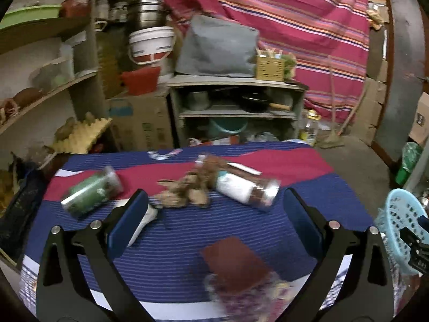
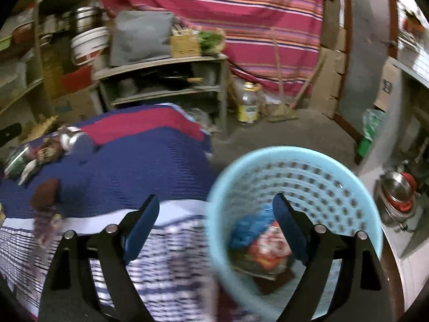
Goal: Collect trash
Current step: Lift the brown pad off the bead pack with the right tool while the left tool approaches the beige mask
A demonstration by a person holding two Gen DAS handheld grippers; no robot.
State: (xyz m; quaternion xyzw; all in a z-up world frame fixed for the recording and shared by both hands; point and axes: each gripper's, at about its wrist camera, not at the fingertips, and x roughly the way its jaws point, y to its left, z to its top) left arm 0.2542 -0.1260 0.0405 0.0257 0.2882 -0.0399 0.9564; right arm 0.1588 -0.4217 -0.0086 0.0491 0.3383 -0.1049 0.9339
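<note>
Left claw [image 1: 214, 214]: released, jaws spread wide, nothing between them; aimed down and forward over the worktop [image 1: 187, 236].
Right claw [image 2: 217, 222]: released, jaws wide, nothing gripped; one finger over the worktop edge, the other over the mouth of the blue basket [image 2: 335, 177].
Basket position: off the worktop's right side, beside its edge; already holding a blue crumpled item [image 2: 252, 228] and a red-orange wrapper [image 2: 268, 252].
Remaining trash on worktop: brown crumpled clump [image 1: 187, 190], straight ahead of the left claw and between the lines of its 2 fingers; brown flat packet [image 1: 236, 263], nearer the camera and slightly right of centre; patterned wrapper [image 1: 249, 295] at the near edge, blurred.
Other items: green-labelled jar [image 1: 91, 190] lying on its side, left of the clump; white-labelled jar [image 1: 246, 187] lying on its side, right of the clump; white strip [image 1: 144, 220] partly behind the left finger. Trash or not: cannot tell.
Key relation: clump lies directly forward of the left claw, long axis running roughly across the view, left to right, so the jaw line spans its length, not its narrow width.
Nearer hand: left, judged from both views; the right sits at the basket, well apart from the clump.
Judged next step: forward reach with the left claw, possibly with a wrist roll.
Risk: both jars touching or just beside the clump; likely to roll if nudged.
</note>
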